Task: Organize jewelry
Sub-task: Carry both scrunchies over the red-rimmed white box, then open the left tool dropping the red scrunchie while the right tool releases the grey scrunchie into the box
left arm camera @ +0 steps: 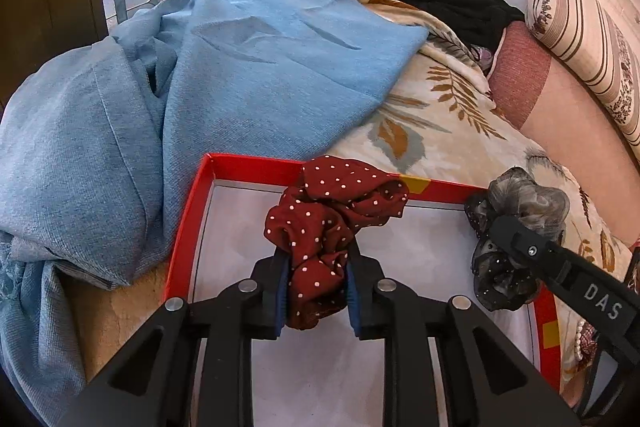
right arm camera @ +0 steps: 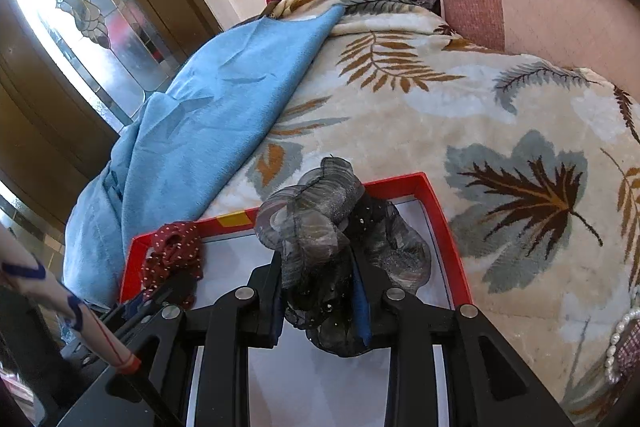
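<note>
Gripping scrunchies over the red tray (left arm camera: 188,227): left fingers (left arm camera: 280,291) dotted, right fingers (right arm camera: 276,291) grey; pearls (right arm camera: 618,335) right-view only

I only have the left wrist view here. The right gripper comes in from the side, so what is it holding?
Observer: The right gripper is shut on the grey scrunchie, over the red box.
Operator: Anything past the box's right side?
Observer: A pearl strand lies on the leaf blanket there.
Operator: Is the left one loaded too?
Observer: Yes, the left gripper is shut on the dotted scrunchie.
</note>
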`<move>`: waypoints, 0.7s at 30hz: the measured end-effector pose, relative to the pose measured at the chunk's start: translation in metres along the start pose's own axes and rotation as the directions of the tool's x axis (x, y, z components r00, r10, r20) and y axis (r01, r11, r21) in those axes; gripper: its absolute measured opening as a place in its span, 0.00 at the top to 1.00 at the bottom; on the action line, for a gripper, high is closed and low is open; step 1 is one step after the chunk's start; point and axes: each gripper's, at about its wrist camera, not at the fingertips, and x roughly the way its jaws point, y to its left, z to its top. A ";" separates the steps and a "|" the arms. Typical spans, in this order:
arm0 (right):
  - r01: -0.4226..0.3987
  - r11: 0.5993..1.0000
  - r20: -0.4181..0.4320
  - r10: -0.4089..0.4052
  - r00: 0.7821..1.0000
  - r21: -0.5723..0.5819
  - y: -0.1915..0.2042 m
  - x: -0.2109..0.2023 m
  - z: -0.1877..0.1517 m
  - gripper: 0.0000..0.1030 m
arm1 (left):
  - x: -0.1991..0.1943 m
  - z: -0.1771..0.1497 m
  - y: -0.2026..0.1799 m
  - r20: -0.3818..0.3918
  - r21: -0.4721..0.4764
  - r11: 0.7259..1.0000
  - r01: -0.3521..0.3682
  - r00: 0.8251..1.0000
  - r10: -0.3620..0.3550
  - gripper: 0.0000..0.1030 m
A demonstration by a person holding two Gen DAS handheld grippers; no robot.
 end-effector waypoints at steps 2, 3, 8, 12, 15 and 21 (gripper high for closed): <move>0.002 1.000 -0.003 -0.002 1.000 0.005 -0.003 0.001 -0.001 0.69 | 0.000 0.000 0.000 0.001 0.000 1.000 -0.002 1.000 0.002 0.76; 0.003 1.000 -0.003 -0.003 1.000 0.008 -0.004 0.002 -0.001 0.69 | 0.000 0.000 0.000 0.002 0.000 1.000 -0.001 1.000 0.001 0.75; 0.007 1.000 -0.008 -0.007 1.000 0.010 -0.007 0.004 -0.002 0.69 | 0.000 0.000 0.002 0.004 -0.007 1.000 -0.002 1.000 0.002 0.68; 0.007 1.000 -0.010 -0.007 1.000 0.000 -0.004 0.003 -0.002 0.65 | -0.002 0.001 0.002 0.006 -0.010 1.000 0.000 1.000 0.000 0.63; 0.004 1.000 -0.004 -0.004 1.000 0.001 -0.003 0.000 -0.002 0.60 | -0.005 0.002 0.002 0.016 -0.009 1.000 -0.002 1.000 0.002 0.58; -0.003 1.000 0.014 0.003 1.000 -0.004 0.003 -0.010 0.000 0.48 | -0.011 0.004 0.003 0.036 -0.015 1.000 0.001 0.999 0.000 0.54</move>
